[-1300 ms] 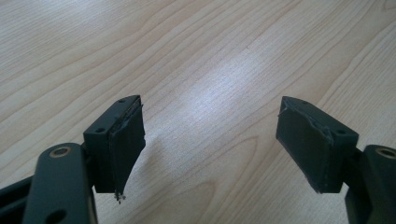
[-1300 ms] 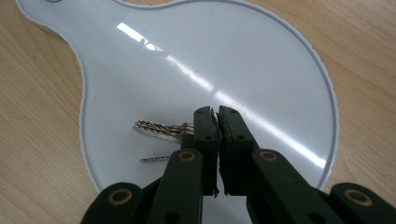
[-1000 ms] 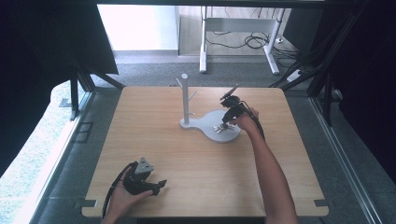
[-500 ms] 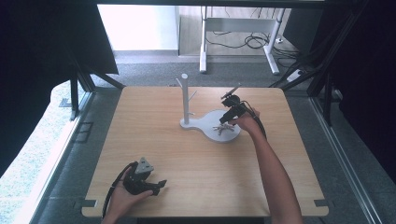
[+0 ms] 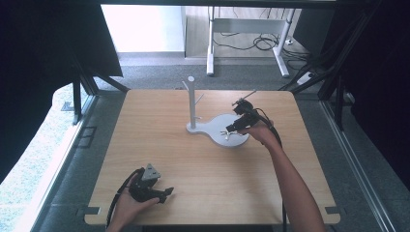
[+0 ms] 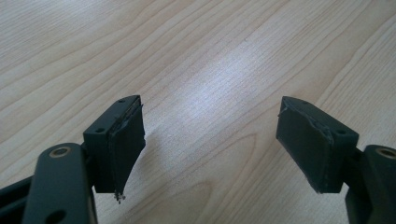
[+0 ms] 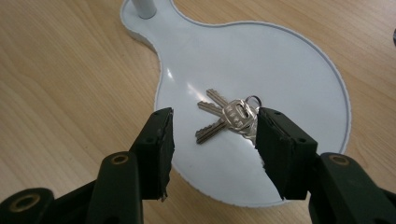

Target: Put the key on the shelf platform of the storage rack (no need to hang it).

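**Right gripper closing in on keys**

Little has moved since a second ago: the right gripper (image 5: pixel 238 126) has edged slightly lower over the white stand base (image 5: pixel 215 126), while the left gripper (image 5: pixel 157 192) stays parked at about 7 o'clock on the surface (image 5: pixel 193 164).

Right gripper: jaws apart, nothing held. In the right gripper view the bunch of keys (image 7: pixel 229 119) lies flat on the round dish part of the base, between the two jaws but closer to the right-hand one; I can't tell if that jaw touches it. The stand's post (image 5: pixel 191 101) rises at roughly 10 o'clock from the keys.

Left gripper: jaws wide apart, empty, bare wood beneath.

Step in hand, my read: approach for a key pickup, maybe to hang them on the post's pegs. Next move likely calls for centring on the bunch, dropping the tips to the dish and closing on the ring end. Flat keys on a smooth dish may slide.
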Motion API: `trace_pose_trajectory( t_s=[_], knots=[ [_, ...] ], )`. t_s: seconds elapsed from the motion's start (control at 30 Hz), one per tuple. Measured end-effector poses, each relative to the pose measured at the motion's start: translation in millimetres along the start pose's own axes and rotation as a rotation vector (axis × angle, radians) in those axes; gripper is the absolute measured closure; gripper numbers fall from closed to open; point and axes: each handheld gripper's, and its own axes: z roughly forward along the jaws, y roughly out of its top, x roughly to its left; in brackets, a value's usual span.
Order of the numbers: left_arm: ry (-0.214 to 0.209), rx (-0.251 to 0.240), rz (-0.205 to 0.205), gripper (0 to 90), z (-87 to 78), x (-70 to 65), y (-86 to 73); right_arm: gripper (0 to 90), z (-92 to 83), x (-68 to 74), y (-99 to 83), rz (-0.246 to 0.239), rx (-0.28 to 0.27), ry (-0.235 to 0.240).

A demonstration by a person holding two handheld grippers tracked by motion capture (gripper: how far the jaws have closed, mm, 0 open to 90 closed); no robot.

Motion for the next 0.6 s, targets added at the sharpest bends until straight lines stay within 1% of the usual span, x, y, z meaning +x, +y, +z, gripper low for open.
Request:
trace_pose_trajectory(
  t_s=[0.07, 0.17, 0.27, 0.37, 0.47, 0.53, 0.57, 0.6],
  knots=[
    [0.002, 0.002, 0.003, 23.8, -0.2, 0.2, 0.0, 47.1, -6.2, 4.4, -5.2, -0.013, -0.020, -0.005],
    [0.003, 0.004, 0.004, 23.9, 0.1, -0.2, 0.1, 46.6, -15.3, 10.5, -13.2, -0.023, -0.042, 0.003],
    [0.004, 0.006, 0.005, 23.9, 0.8, -0.8, 0.1, 46.5, -22.7, 16.8, -21.9, -0.036, -0.057, -0.004],
    [0.001, 0.011, 0.013, 23.8, 1.2, -1.4, 0.3, 46.3, -28.1, 22.4, -32.0, -0.054, -0.066, -0.009],
    [0.002, 0.014, 0.015, 23.9, 2.0, -2.4, 0.4, 46.2, -33.2, 27.1, -43.6, -0.063, -0.078, -0.003],
    [0.002, 0.016, 0.016, 23.8, 2.8, -3.0, 0.4, 46.2, -36.7, 30.2, -52.4, -0.062, -0.091, 0.000],
    [0.002, 0.016, 0.016, 23.9, 2.8, -3.0, 0.4, 46.2, -36.7, 30.2, -52.4, -0.062, -0.091, 0.000],
    [0.002, 0.016, 0.017, 23.8, 4.0, -3.6, 0.3, 46.3, -40.0, 34.6, -63.1, -0.073, -0.103, -0.003]
  ],
)
